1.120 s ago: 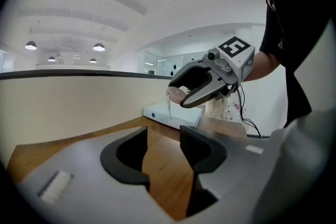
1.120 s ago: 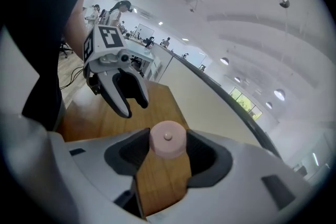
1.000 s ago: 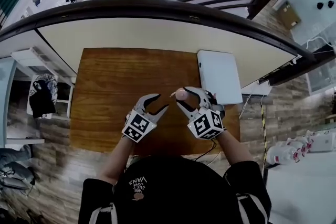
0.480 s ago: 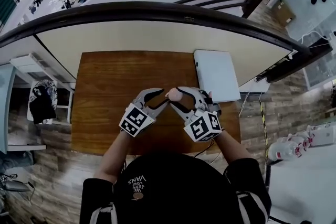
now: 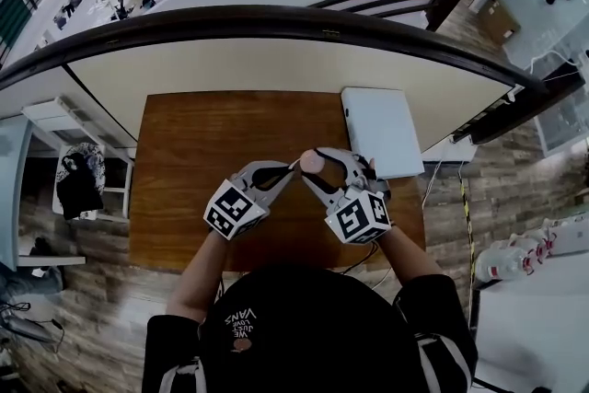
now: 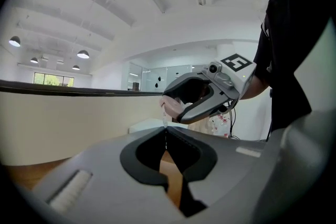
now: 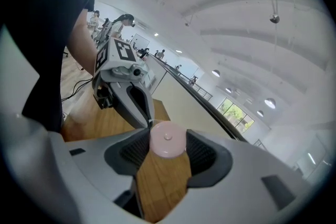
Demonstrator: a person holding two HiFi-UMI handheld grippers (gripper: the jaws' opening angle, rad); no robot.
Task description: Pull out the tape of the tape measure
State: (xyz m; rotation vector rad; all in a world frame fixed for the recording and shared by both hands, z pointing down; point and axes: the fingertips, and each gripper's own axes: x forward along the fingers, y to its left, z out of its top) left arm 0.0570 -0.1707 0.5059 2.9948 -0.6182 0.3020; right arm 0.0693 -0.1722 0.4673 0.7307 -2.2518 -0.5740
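Note:
A small round pink tape measure [image 5: 311,163] is held above the wooden table [image 5: 202,143], with my right gripper [image 5: 314,165] shut on its sides. In the right gripper view the pink case [image 7: 168,139] sits between the dark pads. My left gripper [image 5: 293,170] has just closed its jaws. Its tips meet right at the case's left edge, pinching the thin white tape end [image 6: 166,124] that runs up to the case [image 6: 170,107]. The left gripper [image 7: 150,123] shows shut in the right gripper view too. Very little tape is out.
A flat white board [image 5: 382,132] lies at the table's right rear corner. A curved pale counter with a dark rail [image 5: 276,18] runs behind the table. A black cable [image 5: 366,260] hangs off the near edge by my right arm.
The left gripper's jaws stood wide open beside the tape measure in both earlier frames and are now shut at its edge. Both grippers have risen slightly, the right still gripping the case.

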